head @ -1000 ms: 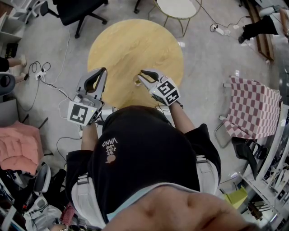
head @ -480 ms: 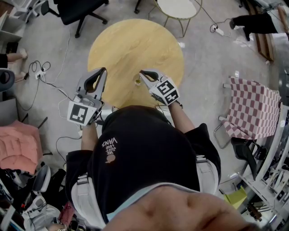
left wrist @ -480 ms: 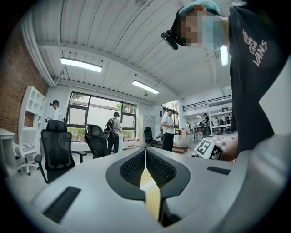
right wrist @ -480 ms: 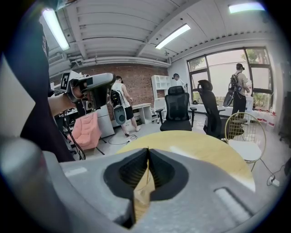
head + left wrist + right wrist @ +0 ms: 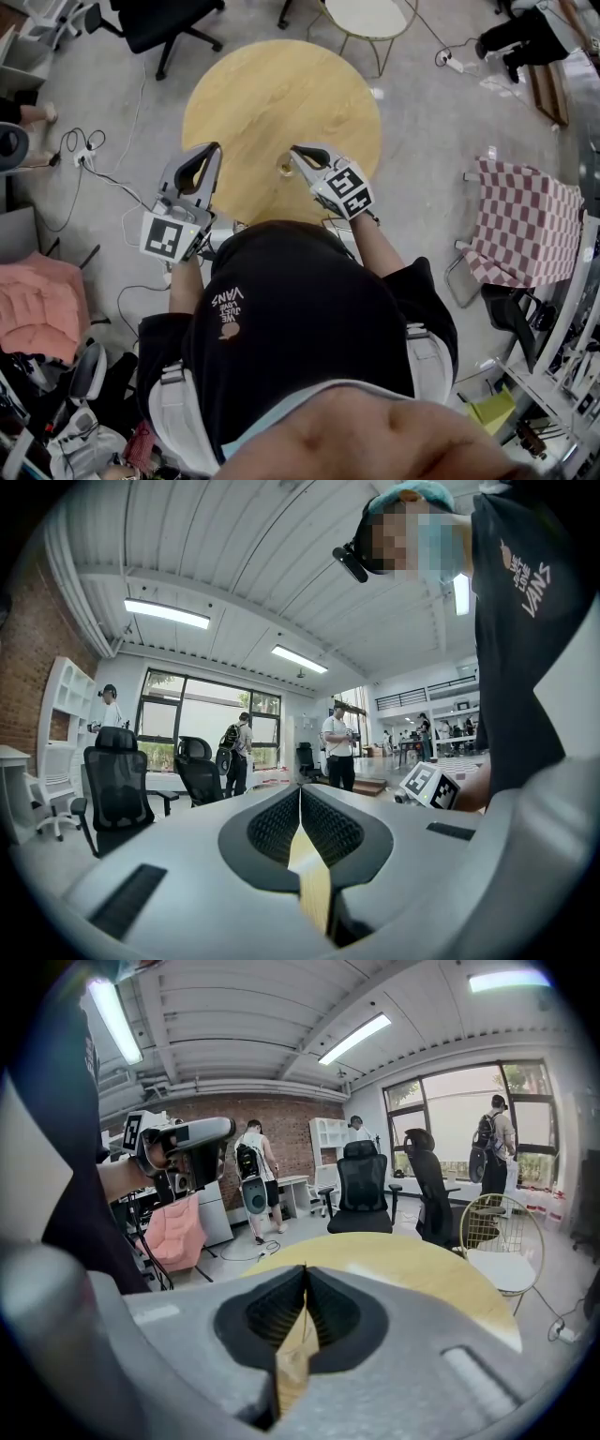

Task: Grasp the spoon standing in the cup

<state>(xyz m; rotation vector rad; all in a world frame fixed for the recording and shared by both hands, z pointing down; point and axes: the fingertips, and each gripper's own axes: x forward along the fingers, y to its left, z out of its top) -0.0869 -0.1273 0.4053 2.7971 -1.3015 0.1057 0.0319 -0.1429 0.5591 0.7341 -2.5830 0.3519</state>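
A small cup (image 5: pixel 284 170) stands on the round wooden table (image 5: pixel 272 94), near its front edge. It is too small in the head view to make out the spoon in it. My right gripper (image 5: pixel 294 151) hovers just right of the cup with its tip a little beyond it; its jaws are pressed together with nothing visible between them (image 5: pixel 306 1269). The right gripper view looks across the tabletop and does not show the cup. My left gripper (image 5: pixel 217 146) is held at the table's left edge, also shut and empty (image 5: pixel 300 789), looking out into the room.
A black office chair (image 5: pixel 159 23) and a gold wire side table (image 5: pixel 370 23) stand beyond the table. A checked chair (image 5: pixel 525 225) is to the right, a pink cushion (image 5: pixel 37 305) to the left. Cables (image 5: pixel 89 159) lie on the floor. People stand far off.
Both grippers and the cup stay where they were. Only a person's legs at the top right have shifted.
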